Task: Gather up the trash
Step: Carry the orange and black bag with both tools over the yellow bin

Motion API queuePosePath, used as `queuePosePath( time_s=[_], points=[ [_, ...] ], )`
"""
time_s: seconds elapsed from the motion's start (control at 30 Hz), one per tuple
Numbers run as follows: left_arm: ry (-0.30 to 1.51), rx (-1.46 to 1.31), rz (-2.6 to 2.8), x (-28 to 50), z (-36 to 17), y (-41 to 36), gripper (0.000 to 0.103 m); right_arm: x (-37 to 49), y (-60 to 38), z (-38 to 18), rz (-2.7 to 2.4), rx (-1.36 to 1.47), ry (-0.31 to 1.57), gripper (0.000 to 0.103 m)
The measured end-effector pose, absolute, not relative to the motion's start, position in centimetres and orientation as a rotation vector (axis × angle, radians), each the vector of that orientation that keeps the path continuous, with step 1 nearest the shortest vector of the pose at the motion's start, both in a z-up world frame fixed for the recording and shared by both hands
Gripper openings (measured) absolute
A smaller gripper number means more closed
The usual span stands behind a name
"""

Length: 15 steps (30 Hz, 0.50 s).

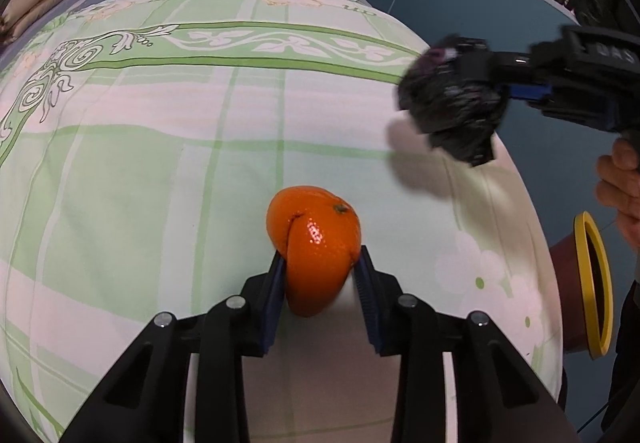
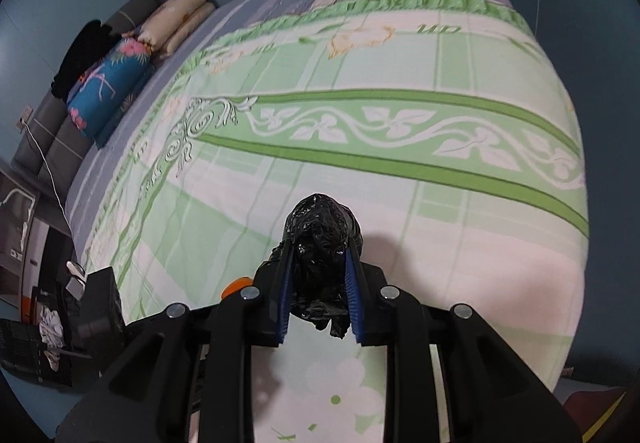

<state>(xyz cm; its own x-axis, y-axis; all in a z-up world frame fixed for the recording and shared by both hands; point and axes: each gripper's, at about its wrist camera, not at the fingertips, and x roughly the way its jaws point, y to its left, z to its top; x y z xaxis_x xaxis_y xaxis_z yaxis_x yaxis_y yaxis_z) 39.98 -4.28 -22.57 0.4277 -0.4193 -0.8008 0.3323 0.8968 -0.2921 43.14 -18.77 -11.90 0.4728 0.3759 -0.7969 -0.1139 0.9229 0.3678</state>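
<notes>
Over the green-flowered bed (image 1: 160, 163), the left claw (image 1: 320, 267) pinches an orange peel (image 1: 316, 243); near the bed's right edge the right claw (image 2: 318, 263) clamps a crumpled black bag (image 2: 320, 243).

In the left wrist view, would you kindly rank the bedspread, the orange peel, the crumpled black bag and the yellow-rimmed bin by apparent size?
1. bedspread, by far.
2-3. crumpled black bag and orange peel look alike; the peel is nearer the camera, so unranked.
4. yellow-rimmed bin, smallest as seen, though only partly in view.

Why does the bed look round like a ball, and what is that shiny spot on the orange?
Both wrist views use fisheye lenses, bending the bed round; in the left view, glare glints on the orange peel; the black bag looks motion-blurred there.
</notes>
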Motion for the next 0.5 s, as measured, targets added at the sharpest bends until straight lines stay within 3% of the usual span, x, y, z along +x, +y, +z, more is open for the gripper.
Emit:
queuePosePath(
  time_s=[0.17,0.5],
  points=[
    [0.981,-0.117,-0.479,38.8,-20.6,-4.0,0.03,40.0,-21.6,-9.2,0.287,0.31,0.968,0.022],
    [0.763,-0.087,-0.485,31.1,-10.7,-6.1,0.03,30.1,-27.2,-3.9,0.267,0.361,0.831,0.022]
  ],
)
